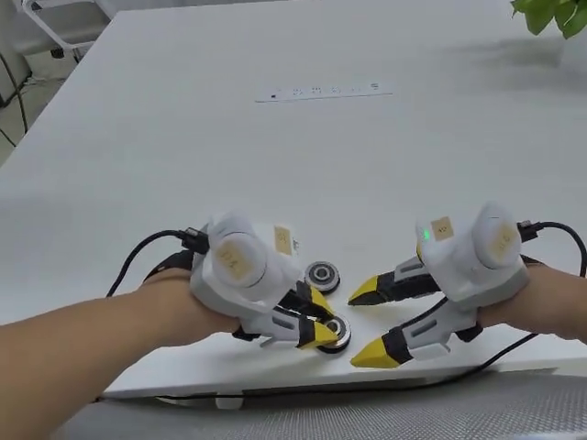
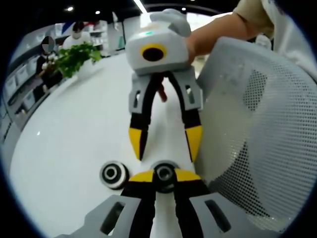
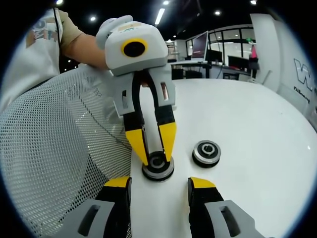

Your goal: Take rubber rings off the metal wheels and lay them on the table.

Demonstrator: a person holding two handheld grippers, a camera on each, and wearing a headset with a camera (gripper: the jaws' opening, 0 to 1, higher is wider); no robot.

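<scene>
Clamping wheel (image 3: pixel 158 166), apparently: left hand-held gripper (image 1: pixel 320 318)

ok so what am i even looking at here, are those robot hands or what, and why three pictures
There is no robot here. A person holds a clamp tool, called a gripper, in each hand. The head view comes from a camera on the person's headset, looking down at a white table. The two round pictures come from a camera on each gripper, looking along its own jaws, so each also faces the other gripper. The left gripper is shut on the held wheel, a small metal wheel with a dark ring round it. The right gripper is open and holds nothing, just opposite. A second wheel lies loose on the table beside them. The mesh in the round pictures is a chair back.
</scene>
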